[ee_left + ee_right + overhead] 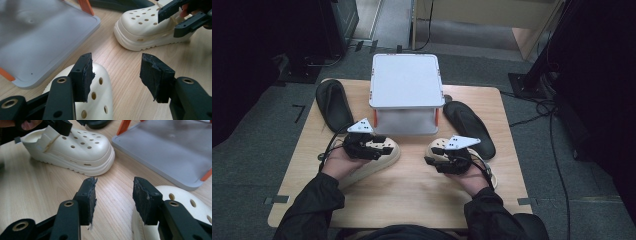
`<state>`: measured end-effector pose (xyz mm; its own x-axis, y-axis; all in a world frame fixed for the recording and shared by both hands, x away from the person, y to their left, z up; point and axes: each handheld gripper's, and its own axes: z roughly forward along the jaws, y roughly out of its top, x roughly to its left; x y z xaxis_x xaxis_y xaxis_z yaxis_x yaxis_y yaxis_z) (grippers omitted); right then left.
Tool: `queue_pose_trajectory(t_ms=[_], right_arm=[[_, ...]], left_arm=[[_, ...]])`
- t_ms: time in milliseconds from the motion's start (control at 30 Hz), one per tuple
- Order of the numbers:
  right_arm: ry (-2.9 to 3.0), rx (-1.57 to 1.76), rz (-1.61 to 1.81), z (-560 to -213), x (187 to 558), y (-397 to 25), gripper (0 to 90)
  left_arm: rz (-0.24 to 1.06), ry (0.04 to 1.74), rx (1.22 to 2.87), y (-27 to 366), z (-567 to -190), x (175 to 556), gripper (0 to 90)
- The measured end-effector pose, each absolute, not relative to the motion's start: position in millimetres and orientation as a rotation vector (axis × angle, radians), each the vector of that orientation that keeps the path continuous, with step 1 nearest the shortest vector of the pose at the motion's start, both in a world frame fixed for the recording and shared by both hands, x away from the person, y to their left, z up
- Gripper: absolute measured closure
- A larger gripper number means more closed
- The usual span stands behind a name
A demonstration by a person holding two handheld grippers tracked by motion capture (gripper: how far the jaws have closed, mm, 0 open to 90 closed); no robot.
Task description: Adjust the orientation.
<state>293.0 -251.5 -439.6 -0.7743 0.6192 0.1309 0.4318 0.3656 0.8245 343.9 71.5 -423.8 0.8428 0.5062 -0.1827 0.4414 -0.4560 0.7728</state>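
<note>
Two cream clogs lie on the wooden table in front of a grey two-tier rack point(406, 80). My left gripper point(384, 145) hovers over the left clog point(377, 162). In the left gripper view it point(116, 67) is open, one jaw above the clog's toe point(98, 97) and bare wood between the jaws. My right gripper point(432, 156) sits over the right clog point(437, 146). In its own view it point(115, 192) is open and holds nothing, with that clog's toe point(180, 202) under the right jaw. Each gripper view shows the other clog point(145, 30) point(75, 150) farther off.
A black sandal point(333, 105) lies left of the rack and another point(469, 127) to its right. The rack's grey base plate point(37, 37) point(170, 150), with orange posts, lies close ahead of both grippers. Bare wood runs between the clogs and along the table's front edge point(402, 225).
</note>
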Motion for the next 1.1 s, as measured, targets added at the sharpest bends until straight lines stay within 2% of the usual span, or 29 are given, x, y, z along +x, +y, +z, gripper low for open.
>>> queue_pose_trajectory(t_ms=[500, 700, 767, 1100], right_arm=[[2.462, 0.978, 1.359, -442, 293, -246, 51.8], [2.461, 0.974, 1.351, -442, 293, -246, 50.4], [2.461, 0.957, 1.350, -442, 293, -246, 50.9], [2.482, 0.947, 1.367, -443, 294, -240, 51.8]], left_arm=[[0.062, 0.673, 2.138, 70, -422, 344, 41.8], [0.058, 0.668, 2.133, 73, -420, 343, 42.9], [0.061, 0.661, 2.139, 74, -419, 343, 46.9], [0.084, 0.695, 2.111, 90, -414, 341, 46.6]])
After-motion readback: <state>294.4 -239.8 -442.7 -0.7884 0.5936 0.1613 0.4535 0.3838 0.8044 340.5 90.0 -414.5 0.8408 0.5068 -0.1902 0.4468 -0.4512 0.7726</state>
